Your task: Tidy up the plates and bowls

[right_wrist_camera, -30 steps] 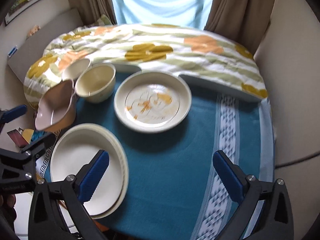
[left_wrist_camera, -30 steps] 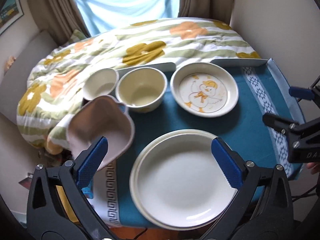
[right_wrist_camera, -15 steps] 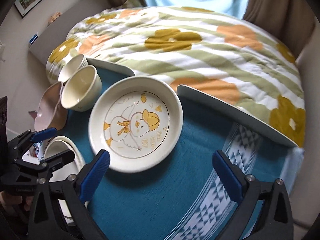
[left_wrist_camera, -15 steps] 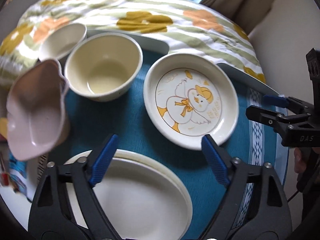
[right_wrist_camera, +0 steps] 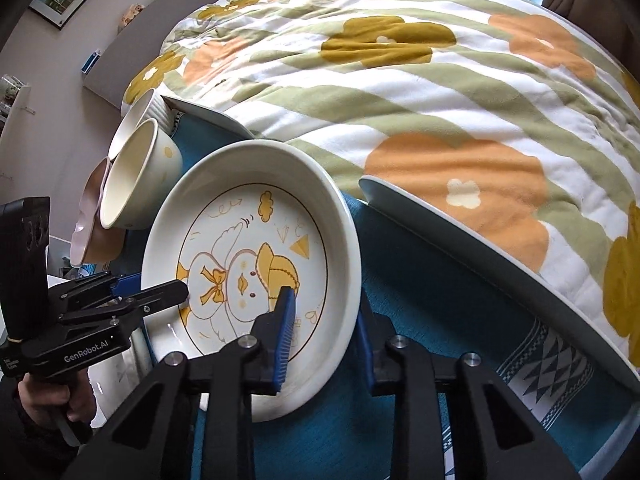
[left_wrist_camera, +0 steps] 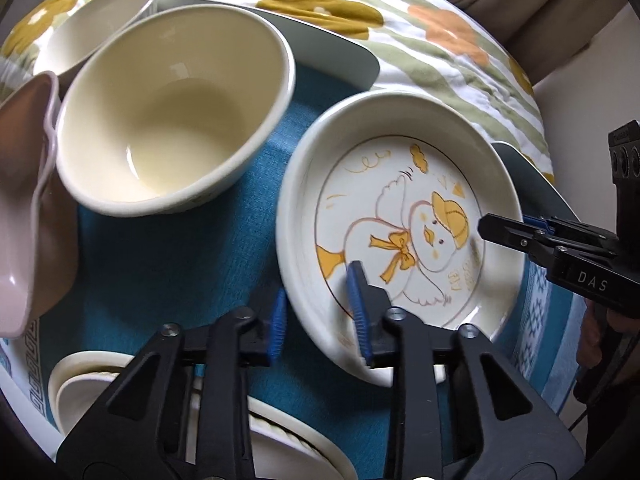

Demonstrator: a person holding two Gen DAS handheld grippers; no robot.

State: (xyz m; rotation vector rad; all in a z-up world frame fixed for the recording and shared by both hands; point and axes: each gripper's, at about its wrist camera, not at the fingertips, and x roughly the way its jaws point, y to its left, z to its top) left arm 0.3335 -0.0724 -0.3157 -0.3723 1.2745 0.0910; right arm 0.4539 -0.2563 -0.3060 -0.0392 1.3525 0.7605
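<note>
1. Step in hand: two-handed grasp of the duck plate [left_wrist_camera: 400, 216]. This deep plate with a printed duck stands on the teal cloth of the worktop [left_wrist_camera: 168, 264], at its far side, just beside the cream bowl [left_wrist_camera: 168, 108].
2. The left hand-held gripper [left_wrist_camera: 318, 312] straddles the plate's near-left rim, one blue pad inside the well and one outside the wall. Its jaws have just been closing and now stand narrow on the rim.
3. The right hand-held gripper [right_wrist_camera: 326, 336] straddles the opposite rim in the same manner. Its jaws have also just been closing and are narrow, clamped on the rim.
4. The plate appears to rest on the cloth; whether any edge has lifted cannot be told.
5. Next move, as a judgement: raise both hands together and level, then carry the plate toward the stacked plates [left_wrist_camera: 120, 384] at the near-left edge. Uneven lifting could tip the plate or let a rim slip from the pads.
6. Count of bowls: three. One cream bowl, one smaller white bowl [left_wrist_camera: 96, 20] behind it, and one pink irregular bowl [left_wrist_camera: 24, 200] at the left edge.
7. Count of plates: one duck plate, plus a stack of what appear to be two pale plates. Total: three.
</note>
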